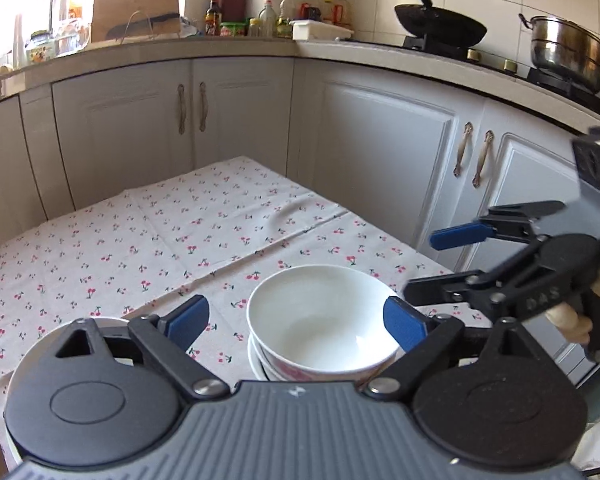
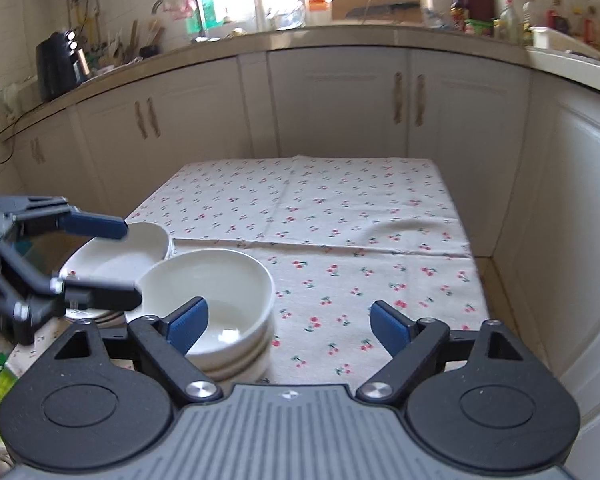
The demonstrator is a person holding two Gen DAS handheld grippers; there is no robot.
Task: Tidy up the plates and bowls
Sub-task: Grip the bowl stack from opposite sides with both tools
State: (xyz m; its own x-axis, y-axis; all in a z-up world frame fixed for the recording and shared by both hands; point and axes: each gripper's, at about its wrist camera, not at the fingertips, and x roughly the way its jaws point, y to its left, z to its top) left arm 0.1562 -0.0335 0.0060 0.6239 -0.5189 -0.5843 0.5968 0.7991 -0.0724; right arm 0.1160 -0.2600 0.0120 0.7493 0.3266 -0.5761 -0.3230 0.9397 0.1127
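Left tongs (image 1: 296, 322): jaws spread wide, blue pads (image 1: 190, 320) either side of a white bowl (image 1: 320, 320), nothing gripped. Bowl sits atop a stack of bowls (image 1: 262, 366) on the cherry-print cloth (image 1: 160, 240) covering the surface. Right tongs (image 1: 432, 264): parted, at right, above the cloth. Behind: white cabinets (image 1: 240, 120), black wok (image 1: 440, 26), steel pot (image 1: 566, 54).

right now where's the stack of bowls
The stack of bowls sits at the near edge of the cherry-print tablecloth, just right of the stacked plates, as seen in the right wrist view.
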